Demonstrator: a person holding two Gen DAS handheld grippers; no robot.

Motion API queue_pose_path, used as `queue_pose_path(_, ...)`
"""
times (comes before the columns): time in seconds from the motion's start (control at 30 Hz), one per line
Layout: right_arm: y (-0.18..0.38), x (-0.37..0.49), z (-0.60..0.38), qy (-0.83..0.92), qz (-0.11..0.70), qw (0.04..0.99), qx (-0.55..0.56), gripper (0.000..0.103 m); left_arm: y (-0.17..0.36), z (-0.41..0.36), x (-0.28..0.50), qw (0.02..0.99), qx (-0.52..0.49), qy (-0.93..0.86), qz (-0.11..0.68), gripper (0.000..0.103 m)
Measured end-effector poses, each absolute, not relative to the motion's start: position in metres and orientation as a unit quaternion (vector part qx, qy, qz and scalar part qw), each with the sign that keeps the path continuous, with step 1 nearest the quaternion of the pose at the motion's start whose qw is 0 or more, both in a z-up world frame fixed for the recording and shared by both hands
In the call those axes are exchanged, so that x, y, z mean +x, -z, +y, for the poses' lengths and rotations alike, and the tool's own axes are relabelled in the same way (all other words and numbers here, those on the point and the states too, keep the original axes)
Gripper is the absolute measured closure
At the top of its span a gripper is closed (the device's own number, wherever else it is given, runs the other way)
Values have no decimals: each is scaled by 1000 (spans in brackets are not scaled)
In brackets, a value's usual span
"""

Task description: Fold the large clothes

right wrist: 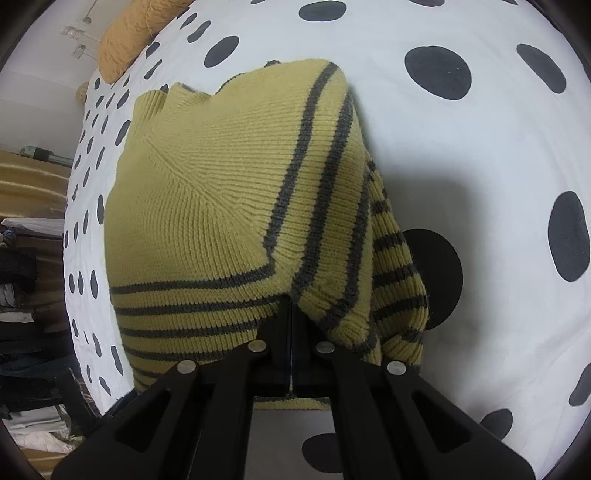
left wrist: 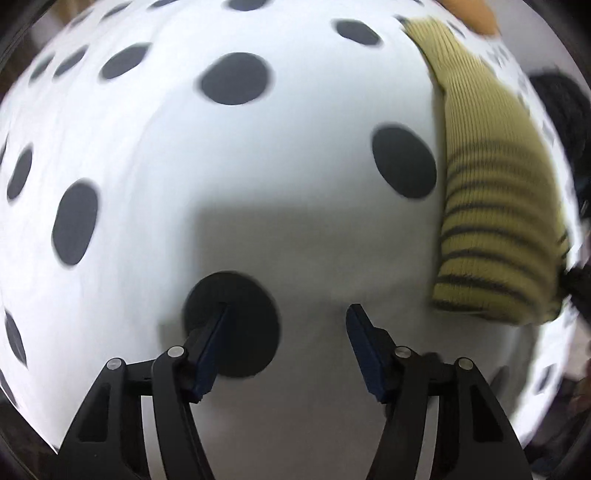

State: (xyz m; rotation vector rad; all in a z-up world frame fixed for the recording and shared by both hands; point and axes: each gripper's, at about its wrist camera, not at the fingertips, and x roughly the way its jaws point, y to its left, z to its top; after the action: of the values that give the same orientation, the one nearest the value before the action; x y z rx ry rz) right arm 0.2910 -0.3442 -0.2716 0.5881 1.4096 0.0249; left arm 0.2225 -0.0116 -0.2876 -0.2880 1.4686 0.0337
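A yellow knit sweater (right wrist: 229, 192) with dark grey stripes lies folded on a white bed sheet (right wrist: 480, 155) with dark dots. My right gripper (right wrist: 290, 310) is shut on the sweater's near folded edge, and the knit drapes over its fingertips. In the left wrist view the sweater (left wrist: 495, 206) lies at the right side. My left gripper (left wrist: 290, 308) is open and empty above the bare sheet (left wrist: 295, 166), well left of the sweater.
An orange cushion (right wrist: 129, 33) lies at the far end of the bed; it also shows in the left wrist view (left wrist: 472, 14). Stacks of folded clothes (right wrist: 26, 295) stand beside the bed's left edge.
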Motion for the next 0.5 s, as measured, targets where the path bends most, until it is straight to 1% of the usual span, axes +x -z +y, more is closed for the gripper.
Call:
queue_pose_path(0.03,263,290,-342,-10,634,728,261,103,269,-9,226,744,-148,-4,651,40)
queue_pose_path(0.07,250,287,-336,-18,621,741,253,100,254,-12,229,756,-150,10,637,40)
queue_pose_path(0.1,241,284,-332,-27,611,752,246,100,239,-19,234,769,-147,29,621,40)
queue_pose_path(0.17,222,277,-321,-45,592,771,232,100,203,-49,252,795,-148,105,580,36)
queue_pose_path(0.23,220,273,-315,-45,592,773,223,100,192,-78,265,795,-157,160,564,36)
queue_pose_path(0.3,244,270,-316,-28,621,754,212,100,200,-111,277,784,-150,209,564,40)
queue_pose_path(0.33,262,268,-320,-8,642,741,195,103,208,-124,277,779,-143,216,571,46)
queue_pose_path(0.37,275,264,-324,-6,651,735,190,103,225,-137,276,765,-124,212,595,71)
queue_pose_path(0.4,283,262,-328,-8,654,730,197,103,240,-141,276,758,-105,199,612,76)
queue_pose_path(0.43,288,257,-336,-8,654,725,218,103,252,-144,274,756,-91,185,621,77)
queue_pose_path(0.5,288,255,-340,-15,656,720,228,103,263,-140,265,749,-103,177,630,77)
